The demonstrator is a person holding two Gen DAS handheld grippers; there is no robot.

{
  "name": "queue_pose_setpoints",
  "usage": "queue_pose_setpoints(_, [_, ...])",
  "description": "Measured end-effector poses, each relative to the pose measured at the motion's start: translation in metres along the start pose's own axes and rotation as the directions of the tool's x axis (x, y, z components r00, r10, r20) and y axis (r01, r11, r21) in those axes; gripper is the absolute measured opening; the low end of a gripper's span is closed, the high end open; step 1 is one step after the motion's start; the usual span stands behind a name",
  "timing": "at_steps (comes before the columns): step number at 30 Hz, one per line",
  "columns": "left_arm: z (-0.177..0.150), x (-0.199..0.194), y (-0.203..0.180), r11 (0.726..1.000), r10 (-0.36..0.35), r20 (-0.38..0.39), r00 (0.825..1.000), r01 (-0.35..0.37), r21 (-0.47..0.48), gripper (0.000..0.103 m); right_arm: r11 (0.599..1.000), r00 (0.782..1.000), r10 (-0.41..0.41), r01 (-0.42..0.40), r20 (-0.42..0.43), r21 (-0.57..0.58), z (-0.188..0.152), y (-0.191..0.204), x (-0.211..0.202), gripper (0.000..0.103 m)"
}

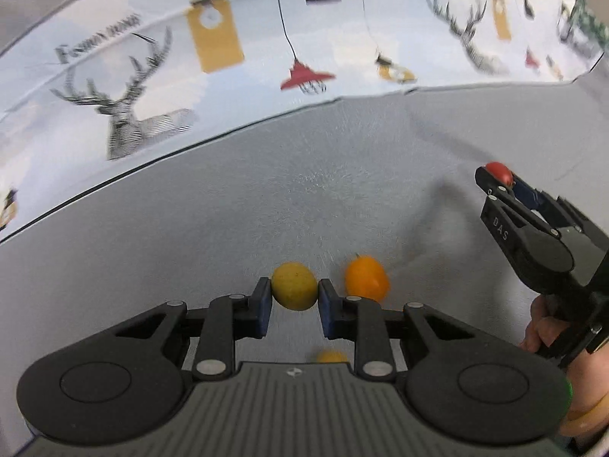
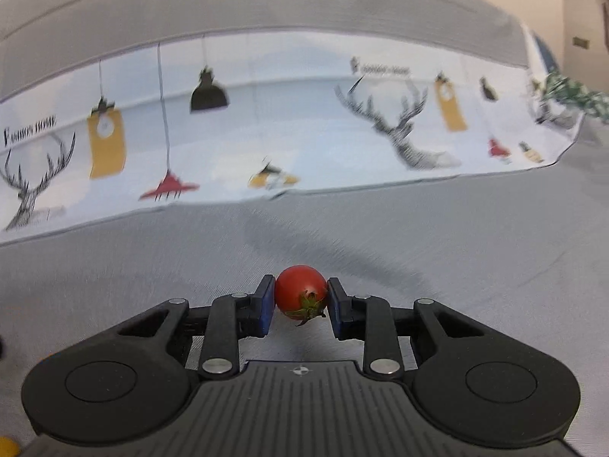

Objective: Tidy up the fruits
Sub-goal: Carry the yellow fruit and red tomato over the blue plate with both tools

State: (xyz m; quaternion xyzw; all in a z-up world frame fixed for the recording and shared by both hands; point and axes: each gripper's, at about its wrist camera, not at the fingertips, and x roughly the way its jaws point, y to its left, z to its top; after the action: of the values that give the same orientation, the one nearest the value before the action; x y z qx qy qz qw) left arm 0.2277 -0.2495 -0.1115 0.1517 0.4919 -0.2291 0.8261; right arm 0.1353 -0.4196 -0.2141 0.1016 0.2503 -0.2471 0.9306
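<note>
Lemon-yellow fruit (image 1: 294, 285) sits low in the centre of my left wrist view, pinched at its widest part between the blue pads (image 1: 262, 306) of my left gripper (image 1: 294, 292). An orange fruit (image 1: 366, 278) lies on the grey tablecloth (image 1: 266, 198) just right of it, and another orange one (image 1: 332, 356) peeks out below, half hidden by the gripper body. At the right edge, my right gripper (image 1: 496, 177) carries something small and red at its tip. I judge the yellow fruit light, firm and smooth-skinned, so a grip across its middle should stop it rolling out.

In my right wrist view, the right gripper (image 2: 300, 297) pinches a cherry tomato (image 2: 300, 291) at lower centre, calyx turned toward the camera. The printed cloth (image 2: 304, 122) with deer and lamps crosses the upper half. The tomato looks thin-skinned and soft to me, so light pressure on its sides seems wise, since squeezing could split it.
</note>
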Motion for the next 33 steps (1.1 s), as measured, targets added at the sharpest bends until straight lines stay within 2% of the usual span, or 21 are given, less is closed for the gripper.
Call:
queue_pose_setpoints(6, [-0.057,-0.094,0.013,0.999,-0.011,0.035,0.999,0.013,-0.042,0.029,0.993,0.992,0.118,-0.119,0.048,0.022,0.019,-0.003,-0.107,0.03])
queue_pose_setpoints(10, [-0.106,-0.145,0.028,0.996,0.013,0.028,1.0,-0.011,-0.083,0.029,0.965,0.966,0.26,-0.259,-0.009,0.031,0.011,0.007,-0.184,0.03])
queue_pose_setpoints(14, [-0.155,-0.189,0.042,0.992,0.044,0.021,0.999,-0.042,-0.118,0.029,0.914,0.909,0.406,-0.405,-0.097,0.037,-0.001,0.027,-0.25,0.031])
queue_pose_setpoints(19, [-0.217,-0.242,0.054,0.985,0.114,0.068,0.991,-0.104,-0.14,0.029,0.82,0.806,0.567,-0.571,-0.17,0.028,-0.01,0.061,-0.324,0.031])
queue_pose_setpoints(20, [-0.228,-0.251,0.056,0.983,0.125,0.08,0.989,-0.112,-0.147,0.029,0.803,0.79,0.588,-0.596,-0.175,0.009,-0.012,0.067,-0.338,0.031])
queue_pose_setpoints(22, [-0.249,-0.266,0.06,0.979,0.137,0.097,0.986,-0.12,-0.167,0.029,0.779,0.772,0.611,-0.626,-0.176,-0.04,-0.013,0.078,-0.364,0.031])
queue_pose_setpoints(24, [-0.268,-0.279,0.063,0.973,0.145,0.113,0.983,-0.121,-0.195,0.029,0.761,0.764,0.623,-0.642,-0.169,-0.097,-0.016,0.087,-0.386,0.031])
queue_pose_setpoints(26, [-0.284,-0.291,0.068,0.965,0.146,0.124,0.981,-0.114,-0.235,0.029,0.754,0.766,0.624,-0.642,-0.153,-0.141,-0.017,0.091,-0.404,0.031])
queue_pose_setpoints(33, [-0.313,-0.327,0.08,0.949,0.16,0.175,0.972,-0.102,-0.298,0.029,0.763,0.782,0.609,-0.624,-0.133,-0.17,-0.02,0.096,-0.44,0.031])
